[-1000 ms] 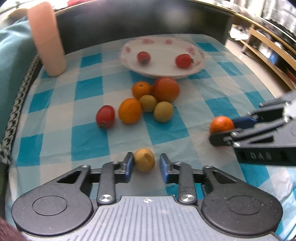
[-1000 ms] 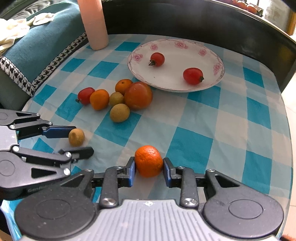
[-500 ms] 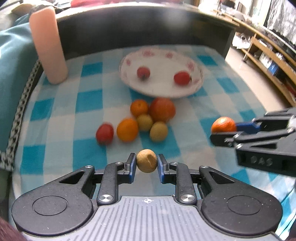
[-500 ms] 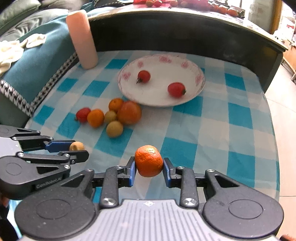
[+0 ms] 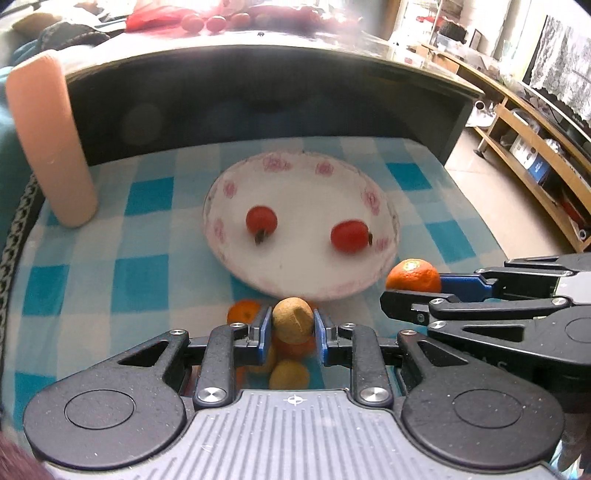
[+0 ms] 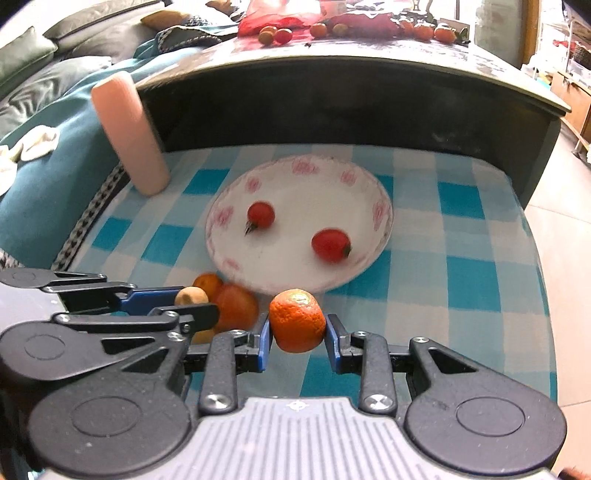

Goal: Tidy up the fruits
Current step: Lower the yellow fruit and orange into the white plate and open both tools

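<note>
Left gripper (image 5: 291, 328) clamped on tan fruit (image 5: 292, 320), right gripper (image 6: 297, 332) clamped on orange (image 6: 296, 320); both aloft just short of plate (image 5: 236, 192), straight ahead, equally near.

My left gripper (image 5: 291, 326) hides most of the loose fruit pile (image 5: 290, 363) beneath it. The pink cylinder (image 5: 48, 140) is blurred, and the fruits (image 6: 275, 35) on the dark shelf are too small to identify.
</note>
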Tool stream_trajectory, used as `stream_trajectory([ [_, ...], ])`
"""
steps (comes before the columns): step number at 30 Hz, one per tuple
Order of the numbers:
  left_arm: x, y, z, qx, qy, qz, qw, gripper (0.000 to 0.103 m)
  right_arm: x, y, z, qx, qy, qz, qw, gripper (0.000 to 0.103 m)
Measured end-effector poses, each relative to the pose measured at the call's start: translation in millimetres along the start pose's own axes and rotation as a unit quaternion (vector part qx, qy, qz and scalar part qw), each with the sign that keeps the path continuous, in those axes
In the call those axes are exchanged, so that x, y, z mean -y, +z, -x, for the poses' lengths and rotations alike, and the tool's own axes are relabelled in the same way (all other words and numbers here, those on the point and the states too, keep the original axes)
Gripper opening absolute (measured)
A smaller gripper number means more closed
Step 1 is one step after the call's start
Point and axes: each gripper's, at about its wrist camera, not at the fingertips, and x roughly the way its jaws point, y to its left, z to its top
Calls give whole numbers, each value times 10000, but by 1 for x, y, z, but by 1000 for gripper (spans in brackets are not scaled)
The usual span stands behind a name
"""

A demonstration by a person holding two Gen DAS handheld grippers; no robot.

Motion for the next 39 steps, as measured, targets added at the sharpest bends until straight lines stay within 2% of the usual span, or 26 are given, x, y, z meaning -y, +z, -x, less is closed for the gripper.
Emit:
stream_trajectory([
  [13,-13,29,-33,-80,-48,254,9996,31,13,31,-37,-49,-78,23,10000,44],
  [24,-19,32,-41,-121,3,357,9993,31,15,37,-50,-8,-41,77,10000,44],
  [35,-23,35,-33,-50,83,426,9990,39,18,41,-52,101,82,32,9999,45],
  [39,-26,36,-29,14,91,494,9987,47,21,43,-50,150,149,-49,9998,45],
])
